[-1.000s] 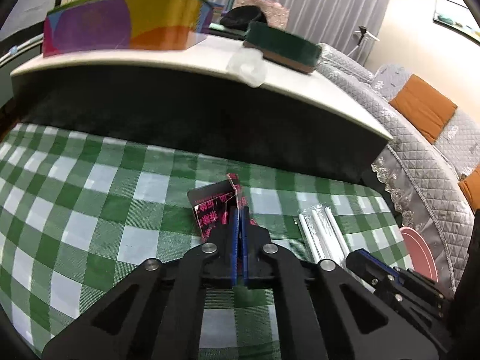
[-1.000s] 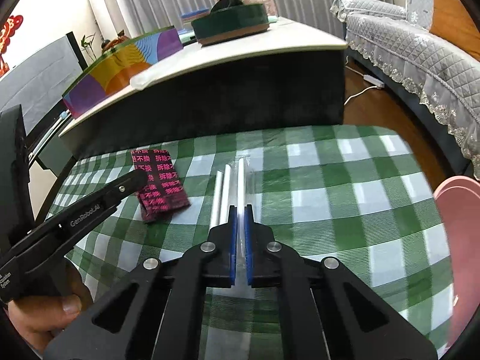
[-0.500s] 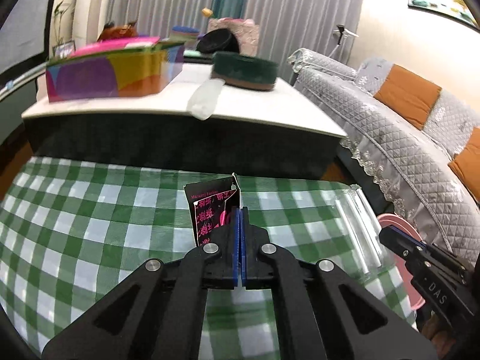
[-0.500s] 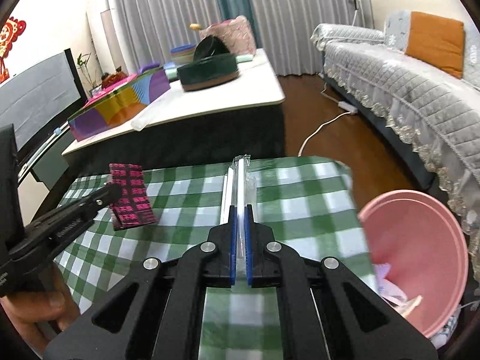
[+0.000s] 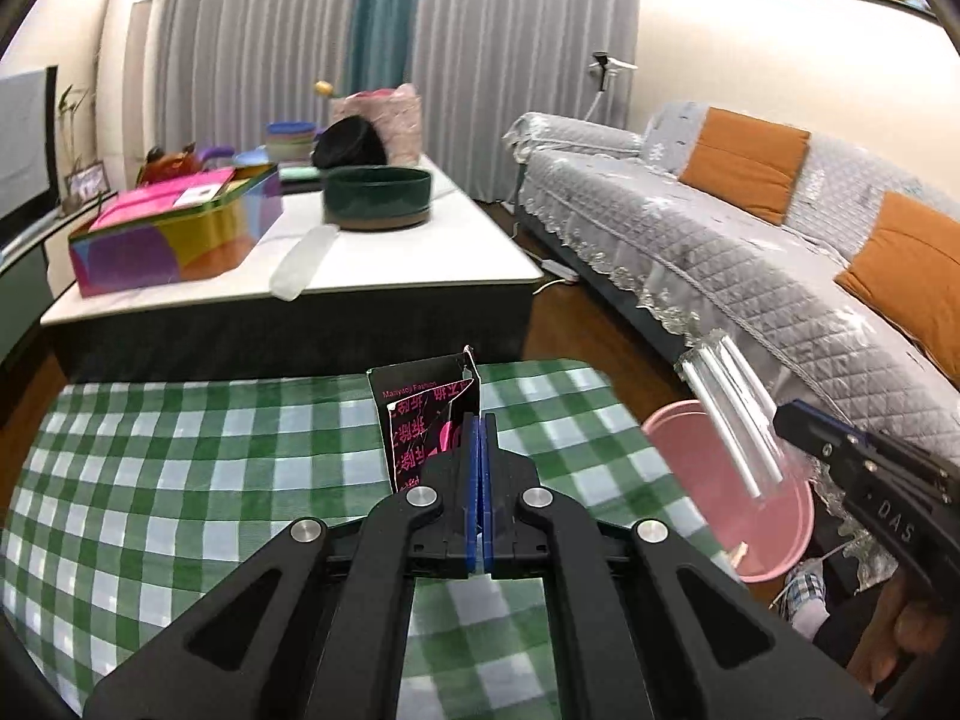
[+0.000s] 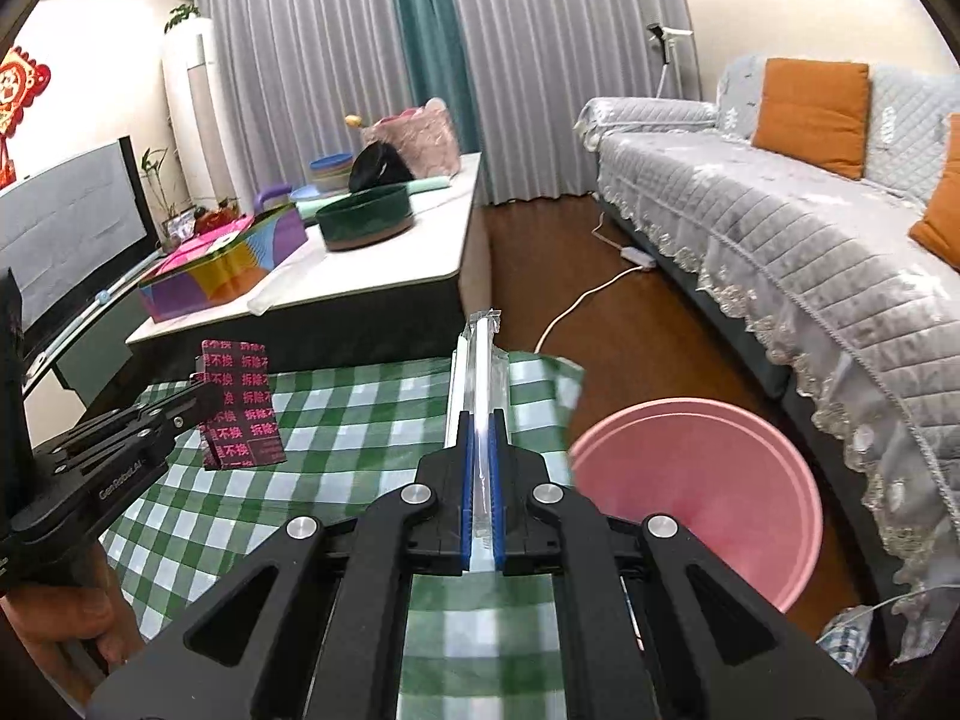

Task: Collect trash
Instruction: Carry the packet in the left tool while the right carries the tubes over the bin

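**Both claws carry trash above the checked tabletop**

While the left claw (image 5: 479, 420) pinches a black-and-pink wrapper (image 5: 420, 420) over the green checked tabletop (image 5: 180, 480), the right claw (image 6: 480, 420) clamps a clear packet of white straws (image 6: 474, 360), raised near the tabletop's right edge, with the pink bin (image 6: 720, 480) just right of it.

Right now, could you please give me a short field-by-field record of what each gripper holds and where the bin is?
left gripper: shut on the black-and-pink tag, held above the green checked cloth
right gripper: shut on the clear packet of white straws, lifted off the cloth
pink bin: on the floor beside the cloth-covered table, between it and the grey sofa
bin contents: cannot tell
trash left on cloth: none visible
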Demonstrator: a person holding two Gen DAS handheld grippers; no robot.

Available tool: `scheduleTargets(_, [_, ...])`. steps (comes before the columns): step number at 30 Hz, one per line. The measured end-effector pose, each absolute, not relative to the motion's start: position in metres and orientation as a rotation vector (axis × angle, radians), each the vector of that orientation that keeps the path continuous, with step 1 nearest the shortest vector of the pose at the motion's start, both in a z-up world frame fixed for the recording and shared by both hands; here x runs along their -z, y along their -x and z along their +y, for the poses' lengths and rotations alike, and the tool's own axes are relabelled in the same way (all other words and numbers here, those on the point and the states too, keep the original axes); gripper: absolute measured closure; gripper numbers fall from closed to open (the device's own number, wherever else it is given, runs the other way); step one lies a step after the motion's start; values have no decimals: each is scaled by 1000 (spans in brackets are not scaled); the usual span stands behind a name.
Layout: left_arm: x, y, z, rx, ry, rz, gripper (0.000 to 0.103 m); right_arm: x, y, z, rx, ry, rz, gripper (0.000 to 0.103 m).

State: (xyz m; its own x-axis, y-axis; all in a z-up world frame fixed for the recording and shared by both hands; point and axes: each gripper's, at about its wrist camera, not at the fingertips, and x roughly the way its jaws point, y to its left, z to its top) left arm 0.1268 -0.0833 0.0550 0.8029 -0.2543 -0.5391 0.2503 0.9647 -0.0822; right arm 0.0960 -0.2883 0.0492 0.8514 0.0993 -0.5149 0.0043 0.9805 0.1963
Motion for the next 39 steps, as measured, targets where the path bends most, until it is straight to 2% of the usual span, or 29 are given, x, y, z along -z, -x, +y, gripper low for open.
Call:
scheduleTargets(11, [-62,-98,-121,340,-30,563,103,-68,-62,-330,12,-215,499,98])
scheduleTargets(39, [-41,-117,-183,440,-29,587,103,-41,-64,-391,148,-245,523,98])
